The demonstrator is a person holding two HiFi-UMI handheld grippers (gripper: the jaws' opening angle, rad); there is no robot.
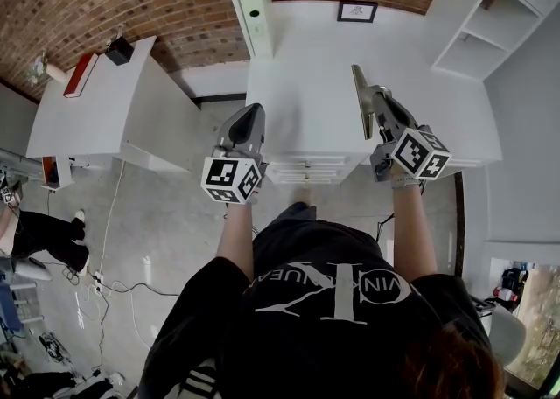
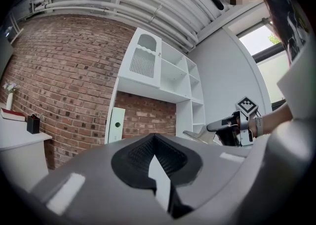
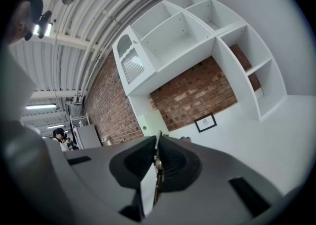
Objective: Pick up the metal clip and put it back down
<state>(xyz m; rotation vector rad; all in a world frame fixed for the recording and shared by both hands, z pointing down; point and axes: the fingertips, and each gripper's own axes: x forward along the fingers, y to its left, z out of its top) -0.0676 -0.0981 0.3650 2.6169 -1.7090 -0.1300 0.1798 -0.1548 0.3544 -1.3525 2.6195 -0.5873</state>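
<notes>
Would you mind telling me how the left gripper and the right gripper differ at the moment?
The right gripper is shut on the metal clip; the left gripper is shut on nothing. In the head view the right gripper reaches further up the picture than the left gripper. Both carry a marker cube.

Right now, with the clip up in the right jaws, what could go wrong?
1. The right gripper holds the metal clip edge-on between shut jaws, a thin grip; it may twist or slip.
2. The clip hangs above the white cabinet, near its front edge as far as I can tell; a drop could bounce to the floor.
</notes>
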